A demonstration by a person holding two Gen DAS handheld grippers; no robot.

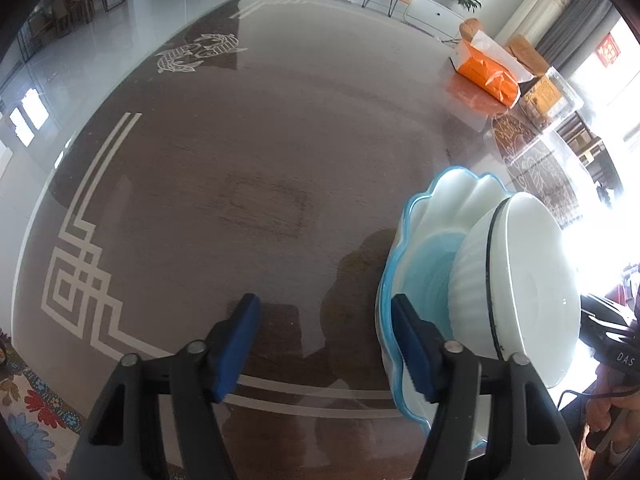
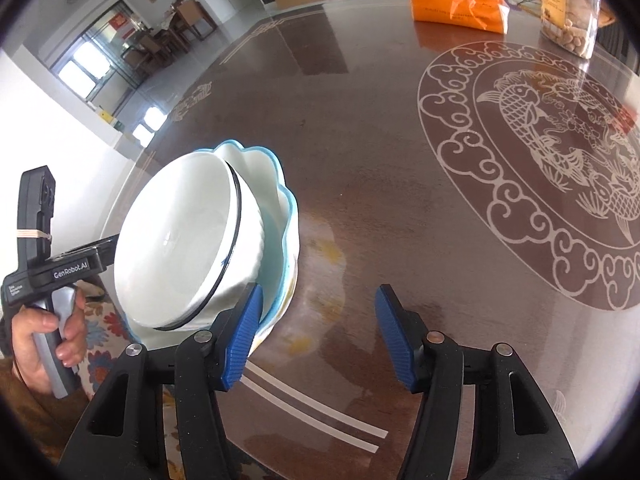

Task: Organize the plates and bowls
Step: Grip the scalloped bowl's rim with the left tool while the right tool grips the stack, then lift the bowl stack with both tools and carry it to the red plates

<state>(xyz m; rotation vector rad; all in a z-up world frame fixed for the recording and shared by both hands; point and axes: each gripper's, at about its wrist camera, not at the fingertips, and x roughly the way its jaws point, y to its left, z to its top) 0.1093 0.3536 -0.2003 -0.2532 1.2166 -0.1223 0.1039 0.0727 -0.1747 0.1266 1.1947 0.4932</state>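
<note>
A white bowl (image 2: 180, 240) sits in a blue-rimmed scalloped plate (image 1: 424, 240) near the table (image 1: 260, 140) edge. Both the left gripper (image 1: 324, 344) and right gripper (image 2: 316, 336) flank the stack, jaws parted, seemingly gripping nothing. Glazed ceramic: stiff, slippery, breakable; best pinched at the rim

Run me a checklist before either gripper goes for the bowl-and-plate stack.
1. Left gripper jaws open, nothing between them: ok.
2. Right gripper jaws open, nothing between them: ok.
3. White bowl nested in blue-rimmed plate: ok.
4. Plate rim between either pair of jaws: not ok, it lies outside both.
5. Plate flat on table: cannot tell.
6. Orange packet well away from plate: ok.
</note>
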